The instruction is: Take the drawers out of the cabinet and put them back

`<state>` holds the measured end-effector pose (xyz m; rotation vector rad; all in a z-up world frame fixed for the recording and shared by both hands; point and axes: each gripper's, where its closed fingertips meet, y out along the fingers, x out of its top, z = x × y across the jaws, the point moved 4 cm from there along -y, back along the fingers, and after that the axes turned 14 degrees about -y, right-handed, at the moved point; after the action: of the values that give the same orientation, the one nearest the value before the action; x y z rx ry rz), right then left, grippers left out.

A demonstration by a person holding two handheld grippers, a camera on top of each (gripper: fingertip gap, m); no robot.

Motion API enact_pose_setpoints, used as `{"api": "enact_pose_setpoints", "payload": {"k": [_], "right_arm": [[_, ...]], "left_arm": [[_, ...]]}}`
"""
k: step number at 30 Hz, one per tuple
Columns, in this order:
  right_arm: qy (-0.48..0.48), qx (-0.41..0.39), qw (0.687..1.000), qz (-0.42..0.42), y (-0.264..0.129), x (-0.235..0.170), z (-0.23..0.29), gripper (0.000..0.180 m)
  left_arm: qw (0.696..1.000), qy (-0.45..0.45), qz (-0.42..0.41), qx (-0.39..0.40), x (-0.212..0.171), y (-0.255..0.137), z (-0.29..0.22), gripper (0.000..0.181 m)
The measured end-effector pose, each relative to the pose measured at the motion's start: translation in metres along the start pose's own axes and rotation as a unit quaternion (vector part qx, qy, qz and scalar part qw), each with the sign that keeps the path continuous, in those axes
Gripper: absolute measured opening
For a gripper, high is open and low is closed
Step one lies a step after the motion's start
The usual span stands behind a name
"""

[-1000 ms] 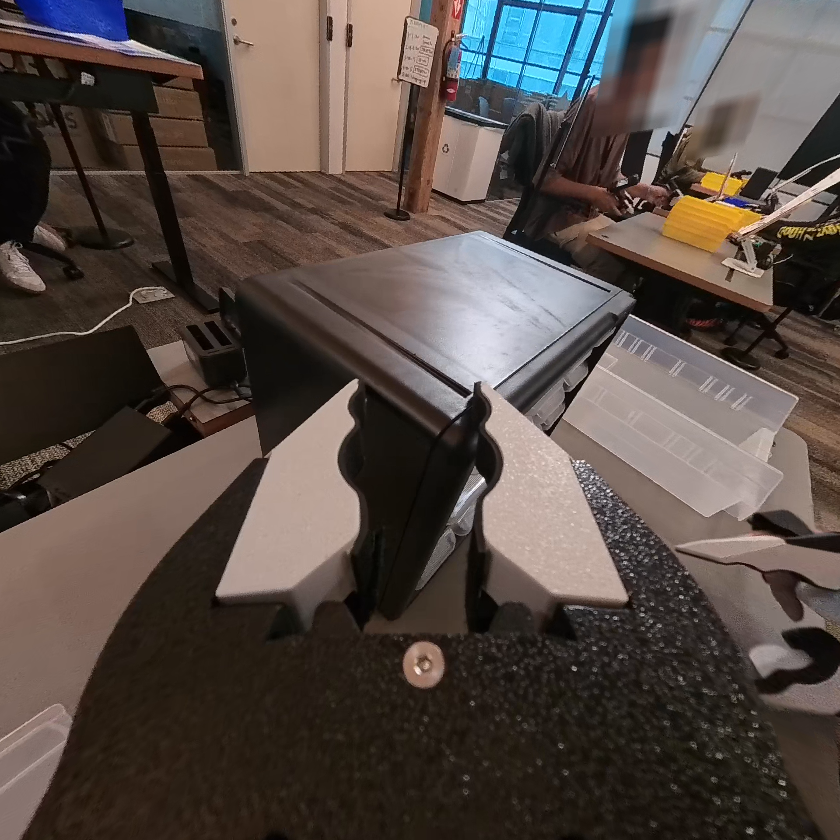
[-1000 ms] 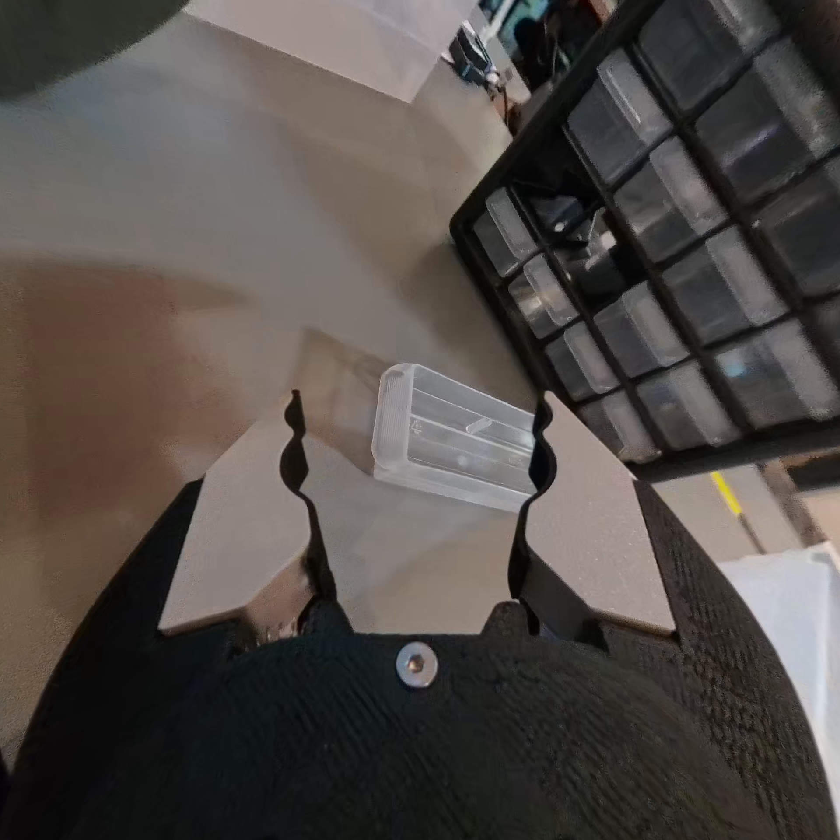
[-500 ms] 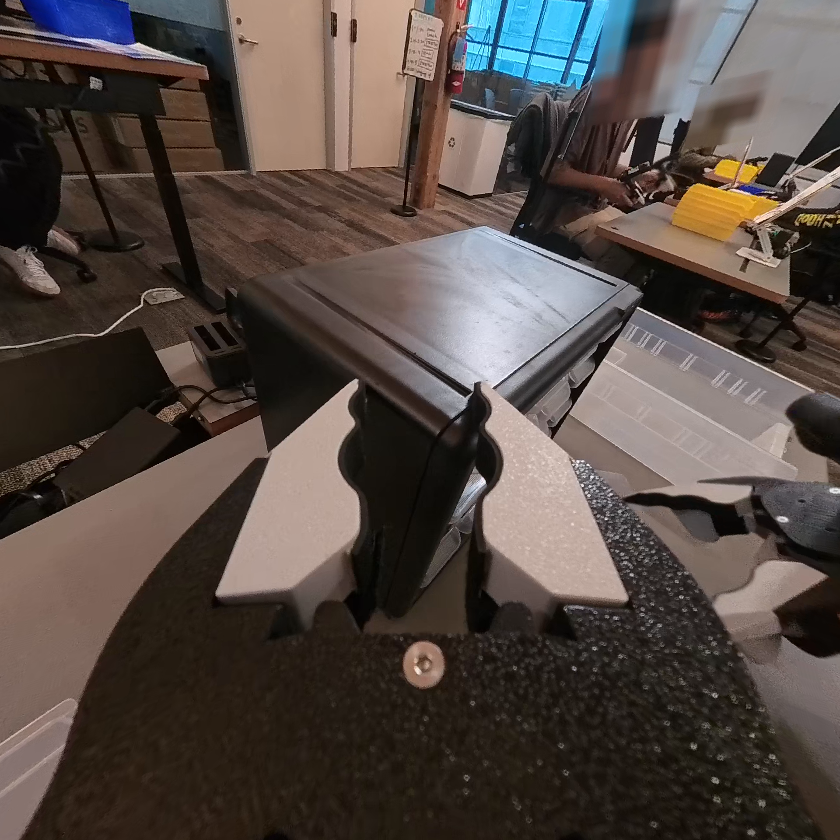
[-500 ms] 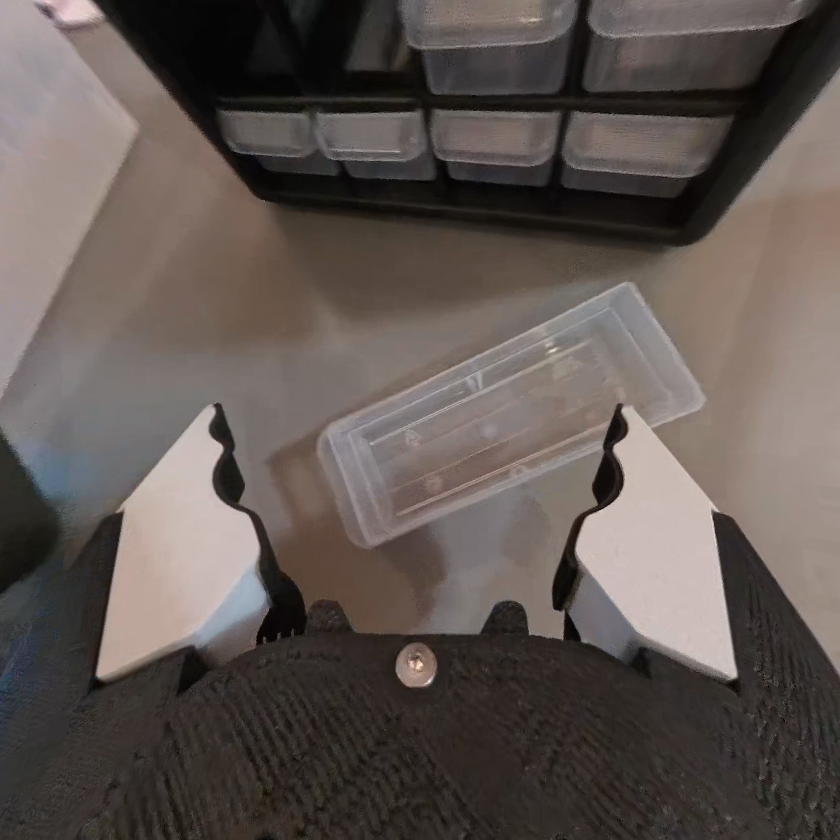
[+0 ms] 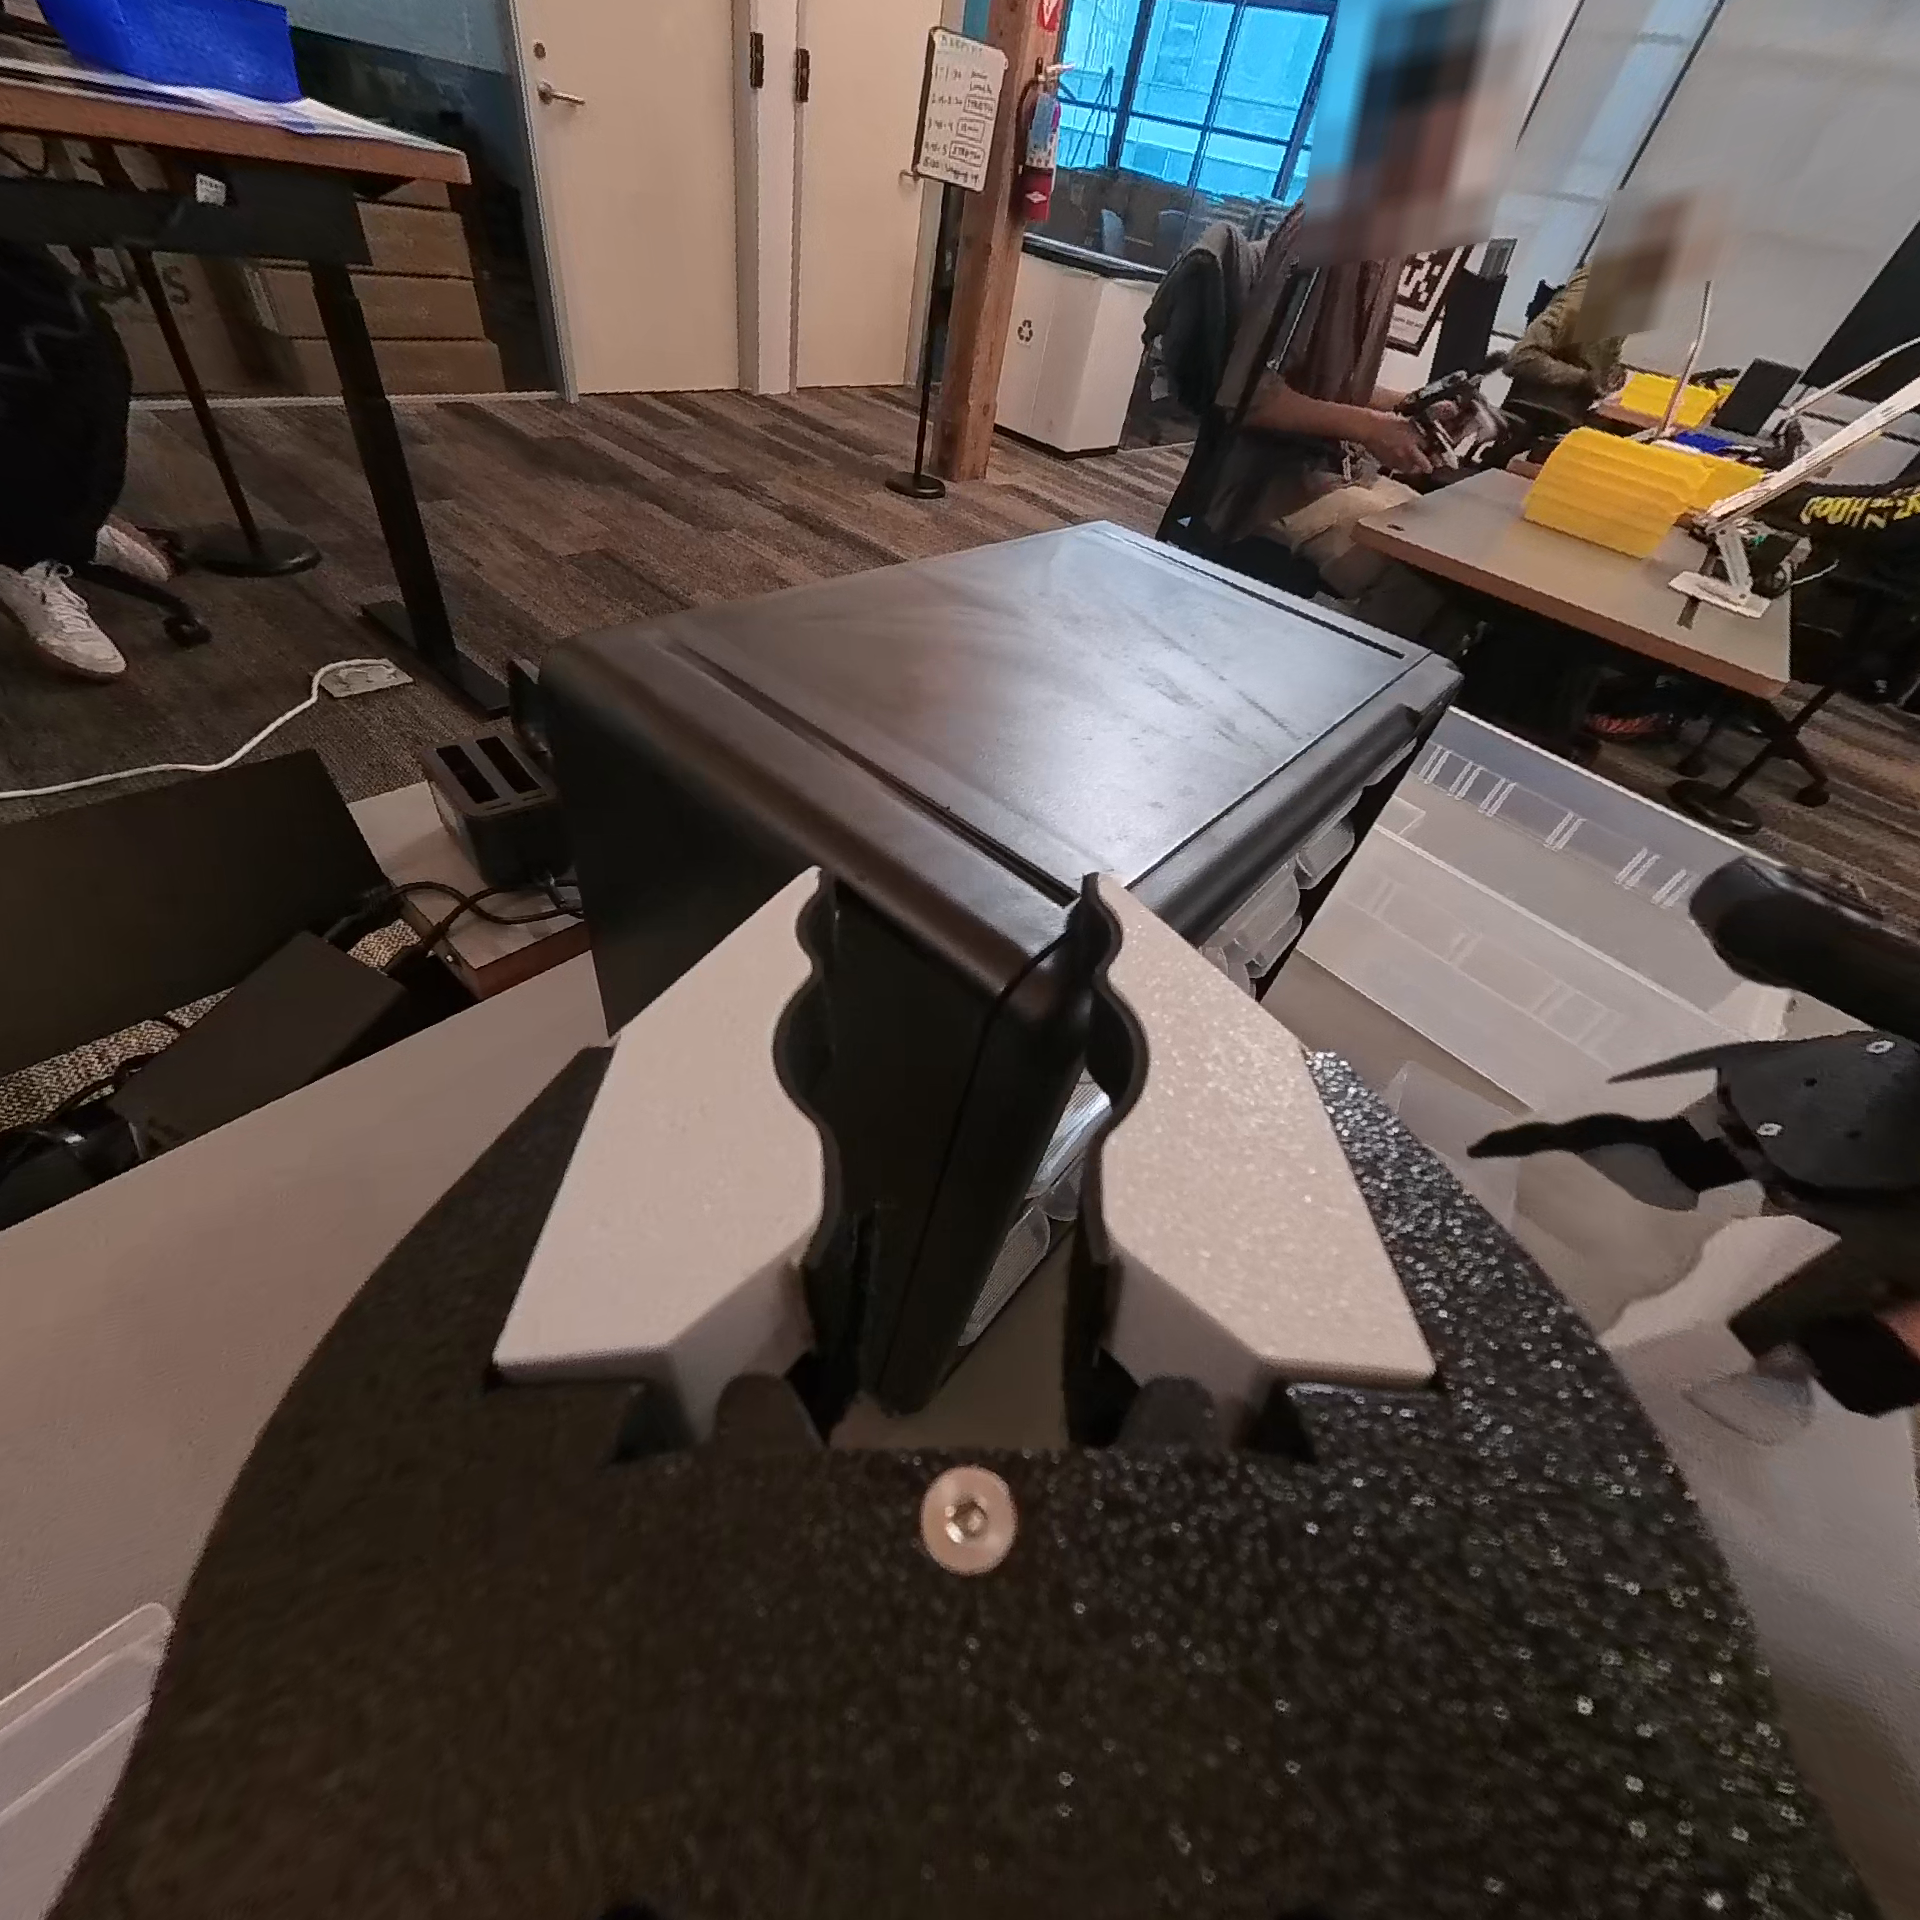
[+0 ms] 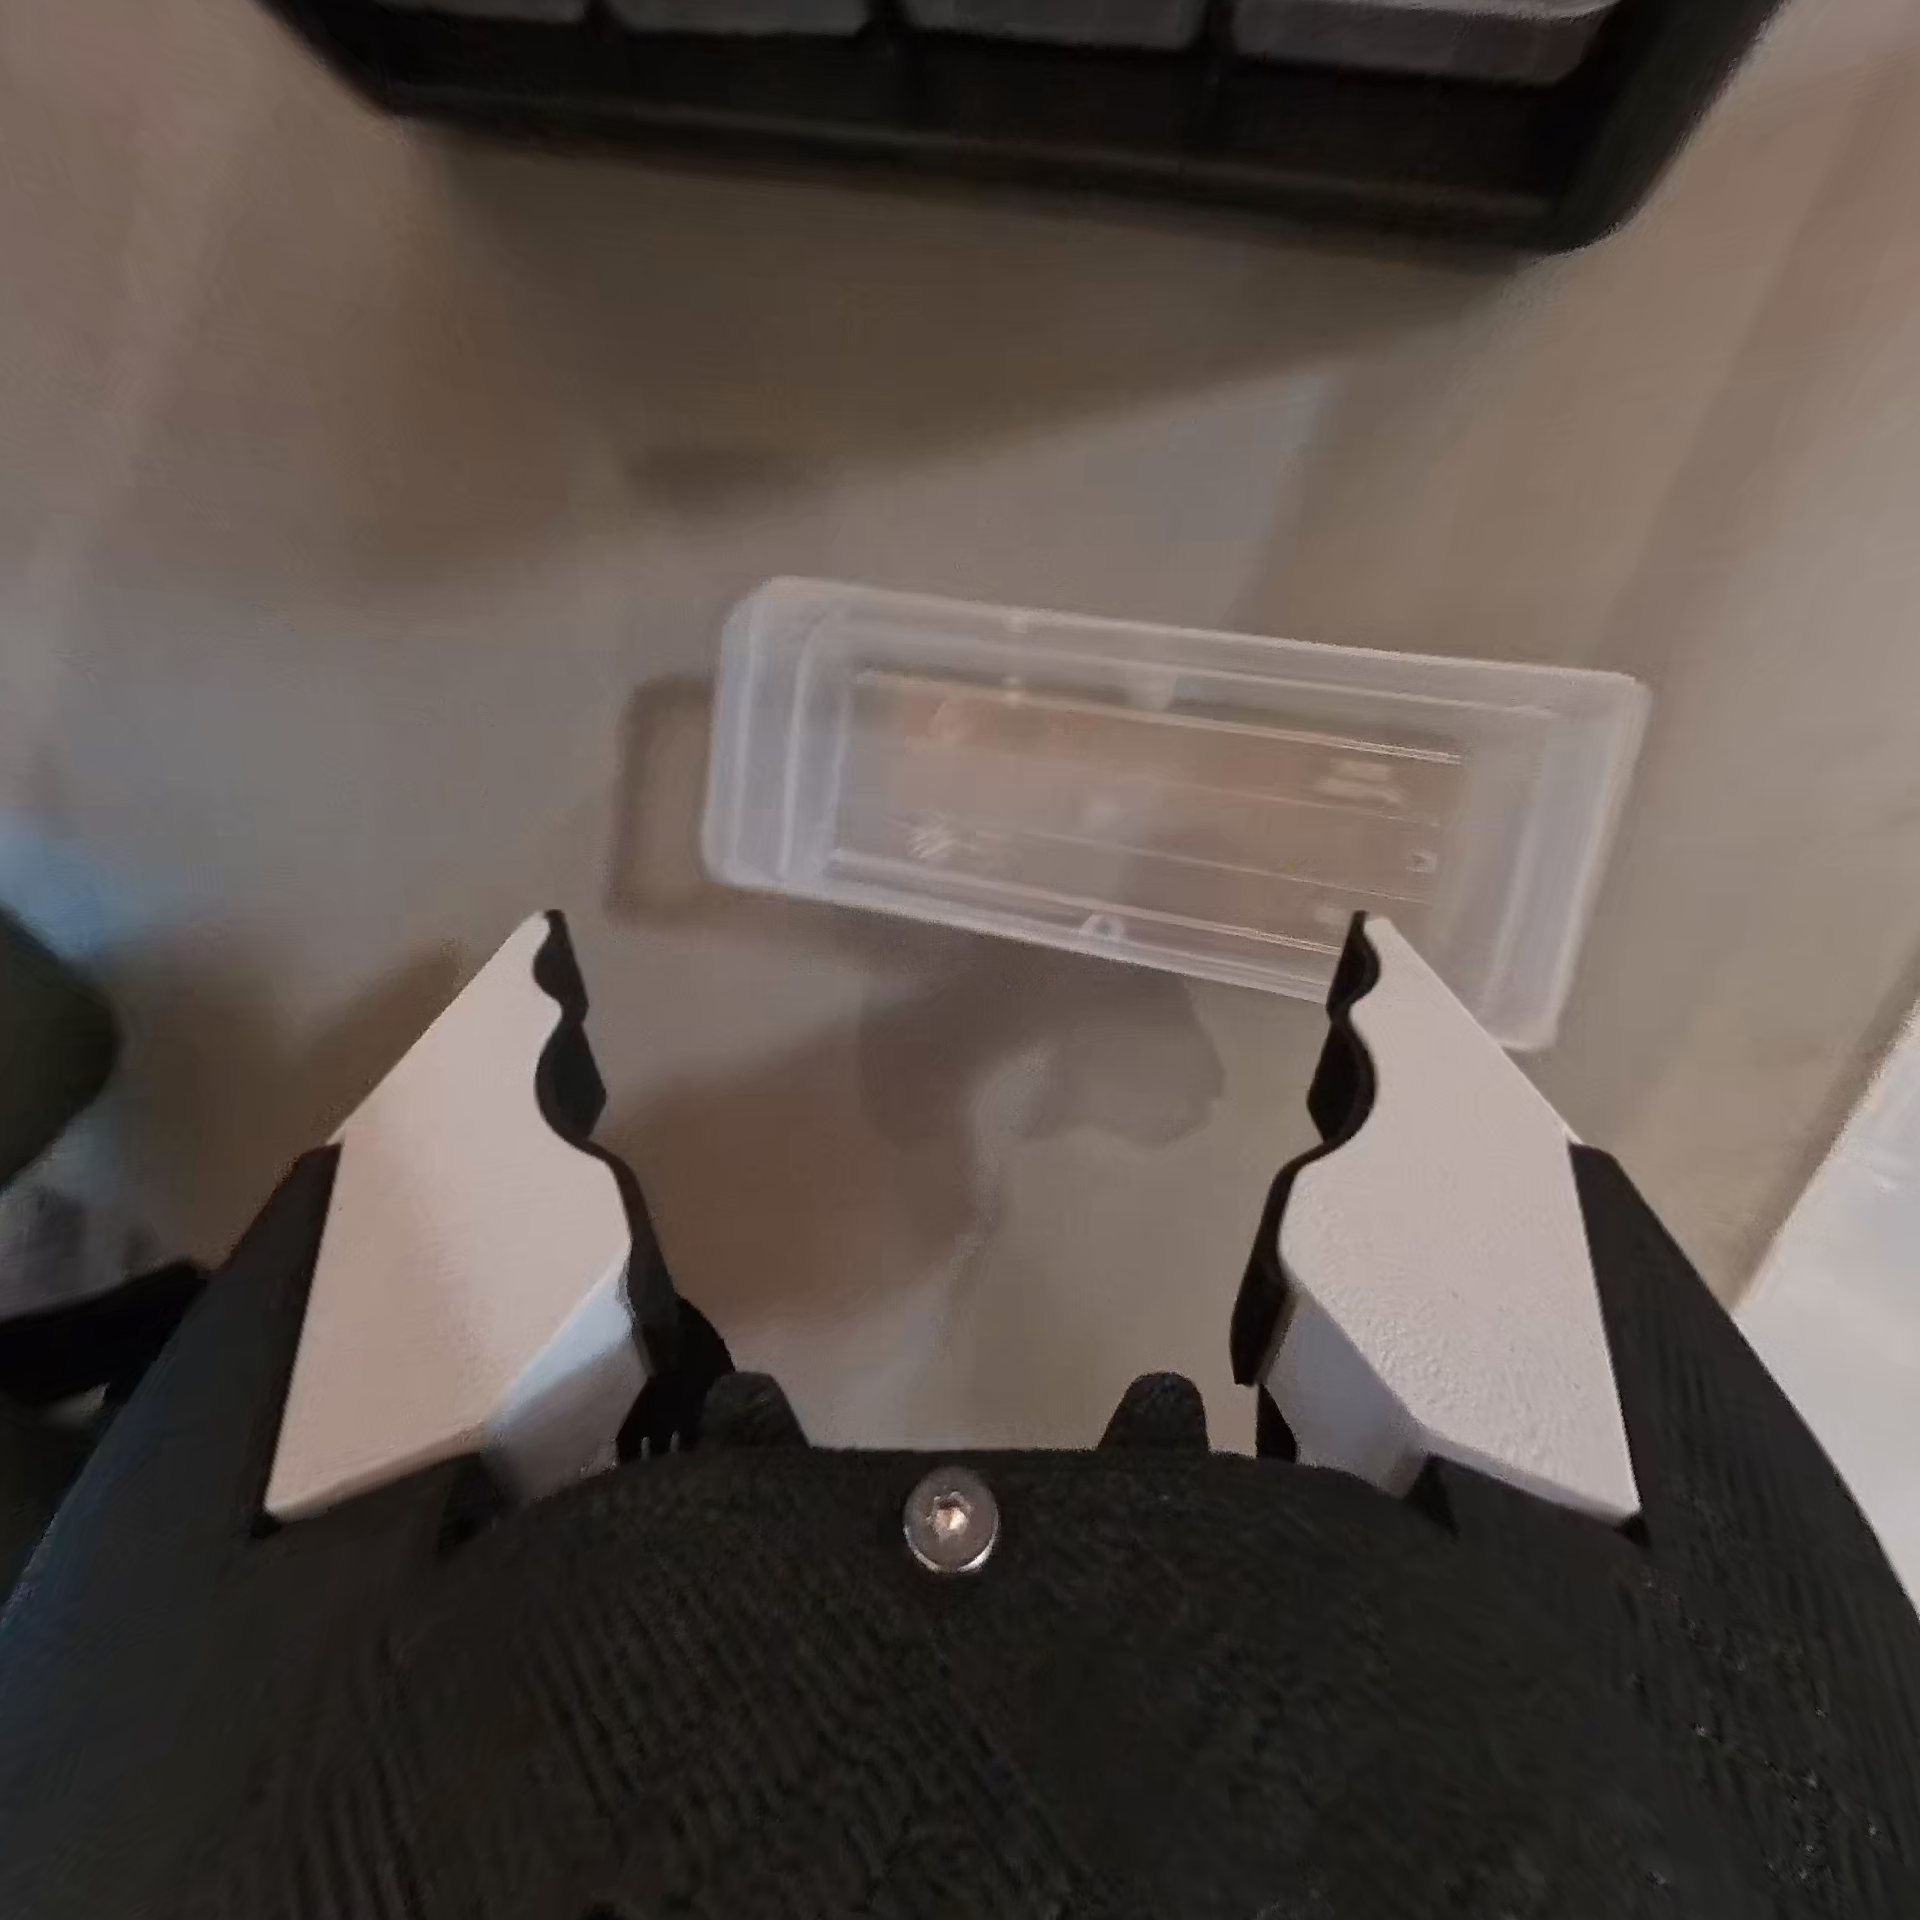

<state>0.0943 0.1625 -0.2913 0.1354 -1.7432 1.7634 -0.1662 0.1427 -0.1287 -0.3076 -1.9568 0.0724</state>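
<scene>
Gripping the black cabinet (image 5: 1039, 707) corner, left tool (image 5: 951, 925); right tool (image 6: 951, 935) spread wide above clear unlabelled drawer (image 6: 1164, 800).

A glossy black cabinet (image 5: 1039, 707) sits between the left tongs' (image 5: 951, 914) pale grey fingers (image 5: 675, 1143), whose mount is speckled black. Ahead of the right tongs (image 6: 951, 930), white-fingered with black wavy edges, a clear colourless drawer (image 6: 1164, 800) lies on the beige table (image 6: 312, 520). Yellow bins (image 5: 1621, 499) show far right.
</scene>
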Motion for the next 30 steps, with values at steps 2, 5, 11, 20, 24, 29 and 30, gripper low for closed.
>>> {"api": "enact_pose_setpoints", "payload": {"k": [2, 5, 11, 20, 24, 29, 30], "right_arm": [[-0.038, 0.042, 0.998, -0.003, -0.003, 0.001, 0.017, 0.137], [-0.198, 0.001, 0.98, -0.017, -0.014, 0.01, 0.017, 0.135], [-0.497, -0.008, 0.865, 0.066, -0.006, 0.029, -0.004, 0.106], [-0.564, 0.11, 0.785, 0.233, 0.025, 0.008, -0.019, 0.061], [-0.634, 0.039, 0.742, 0.215, -0.016, 0.019, -0.019, 0.058], [-0.608, -0.083, 0.771, 0.171, -0.123, 0.056, -0.075, 0.059], [-0.599, -0.1, 0.774, 0.181, -0.138, 0.056, -0.095, 0.059]], "left_arm": [[1.0, -0.001, 0.0, -0.001, 0.0, 0.0, 0.0, 0.044], [1.0, -0.001, 0.0, -0.002, 0.0, 0.0, 0.0, 0.044], [1.0, -0.002, 0.0, -0.004, 0.0, -0.001, 0.0, 0.045], [1.0, 0.001, 0.003, -0.001, 0.0, -0.001, -0.001, 0.045], [1.0, -0.004, 0.002, -0.006, 0.0, -0.001, 0.0, 0.044], [1.0, -0.006, 0.0, -0.006, 0.0, -0.001, 0.001, 0.043], [1.0, -0.008, 0.0, -0.005, 0.0, -0.001, 0.001, 0.044]]}}
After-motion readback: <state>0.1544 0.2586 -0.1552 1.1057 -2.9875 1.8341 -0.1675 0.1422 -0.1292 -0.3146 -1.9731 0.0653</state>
